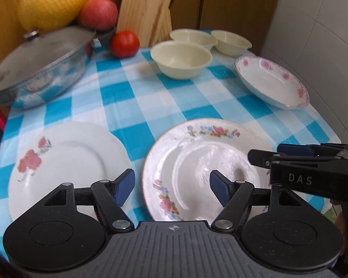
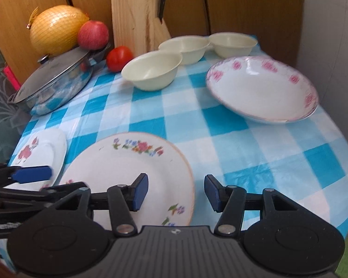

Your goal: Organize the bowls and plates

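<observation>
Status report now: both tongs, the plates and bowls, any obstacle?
Left tongs open, right tongs open, both empty. Multicolour-flowered white plate flat on the cloth, untouched; three cream bowls unstacked. Nothing in the way.

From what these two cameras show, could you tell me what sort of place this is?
Most likely a home kitchen: a wooden knife block stands against wood cabinets, a lidded steel pan sits on the checked tablecloth, with fruit behind it.

hidden: near edge of flowered plate [image 1: 197,162] behind left gripper [image 1: 171,185] | cut off: knife block [image 2: 136,18] top | blurred: plate's shine
</observation>
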The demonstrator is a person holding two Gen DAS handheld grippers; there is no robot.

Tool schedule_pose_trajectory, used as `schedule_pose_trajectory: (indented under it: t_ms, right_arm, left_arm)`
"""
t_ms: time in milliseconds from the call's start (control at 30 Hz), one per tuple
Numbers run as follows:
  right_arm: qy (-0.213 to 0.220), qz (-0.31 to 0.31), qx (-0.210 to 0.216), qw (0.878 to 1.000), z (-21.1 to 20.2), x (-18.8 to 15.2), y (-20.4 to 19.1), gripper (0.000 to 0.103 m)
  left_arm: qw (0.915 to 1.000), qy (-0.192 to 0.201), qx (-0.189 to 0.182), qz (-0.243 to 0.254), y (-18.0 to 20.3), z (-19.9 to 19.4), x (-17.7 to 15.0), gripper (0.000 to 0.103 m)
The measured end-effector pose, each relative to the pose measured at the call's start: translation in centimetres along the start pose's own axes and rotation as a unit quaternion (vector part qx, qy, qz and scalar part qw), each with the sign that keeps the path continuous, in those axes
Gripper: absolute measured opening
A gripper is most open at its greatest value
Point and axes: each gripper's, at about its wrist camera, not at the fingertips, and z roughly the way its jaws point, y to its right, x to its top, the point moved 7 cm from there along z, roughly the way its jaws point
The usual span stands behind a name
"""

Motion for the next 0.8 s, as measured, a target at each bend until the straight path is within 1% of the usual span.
schedule_pose_trajectory:
  t_ms: [67, 167, 200, 267, 333, 400, 500, 567, 667, 733, 800]
  right_arm:
    - [0.016, 0.004, 0.001, 1.0, -0.4, 0.6, -0.2, 0.051]
    - [0.042, 0.002, 0.014, 0.999, -1.0, 1.6, -1.2, 0.051]
    - [0.049, 0.0, 0.023, 0.999, -1.0, 2.0, -1.8, 0.051]
    - [0.048, -0.005, 0.049, 0.998, -0.6, 2.5, -3.6, 0.052]
    - [0.034, -0.011, 0.082, 0.996, 0.4, 2.5, -5.7, 0.054]
    - [0.021, -0.024, 0.106, 0.994, 1.7, 2.5, -8.0, 0.054]
    - [0.011, -0.045, 0.125, 0.991, 3.4, 2.7, -10.9, 0.054]
    - [0.005, -0.051, 0.136, 0.989, 4.4, 2.7, -12.4, 0.054]
    - [0.003, -0.071, 0.15, 0.986, 5.4, 2.7, -14.4, 0.054]
    - [-0.008, -0.073, 0.155, 0.985, 6.2, 2.5, -15.2, 0.054]
    - [-0.02, -0.074, 0.163, 0.984, 6.8, 2.2, -15.7, 0.054]
  left_arm:
    - [0.9998, 0.016, 0.008, -0.01, -0.9, -0.9, 0.3, 0.08]
    - [0.9981, 0.037, 0.025, -0.042, -3.4, -2.1, 0.8, 0.082]
    - [0.9968, 0.042, 0.035, -0.057, -4.6, -2.5, 0.8, 0.083]
    - [0.9932, 0.045, 0.057, -0.091, -7.1, -2.8, 0.8, 0.084]
    - [0.988, 0.041, 0.079, -0.126, -9.7, -2.8, 0.4, 0.084]
    - [0.9819, 0.034, 0.097, -0.159, -12.2, -2.9, -0.1, 0.084]
    - [0.9733, 0.014, 0.109, -0.202, -14.8, -2.6, -1.2, 0.084]
    - [0.9695, 0.002, 0.117, -0.216, -15.8, -2.4, -2.0, 0.084]
    - [0.9676, -0.007, 0.133, -0.215, -16.6, -2.3, -2.8, 0.084]
    - [0.9667, -0.013, 0.129, -0.221, -17.1, -2.1, -3.2, 0.084]
    - [0.9661, -0.02, 0.115, -0.23, -17.4, -1.8, -3.4, 0.084]
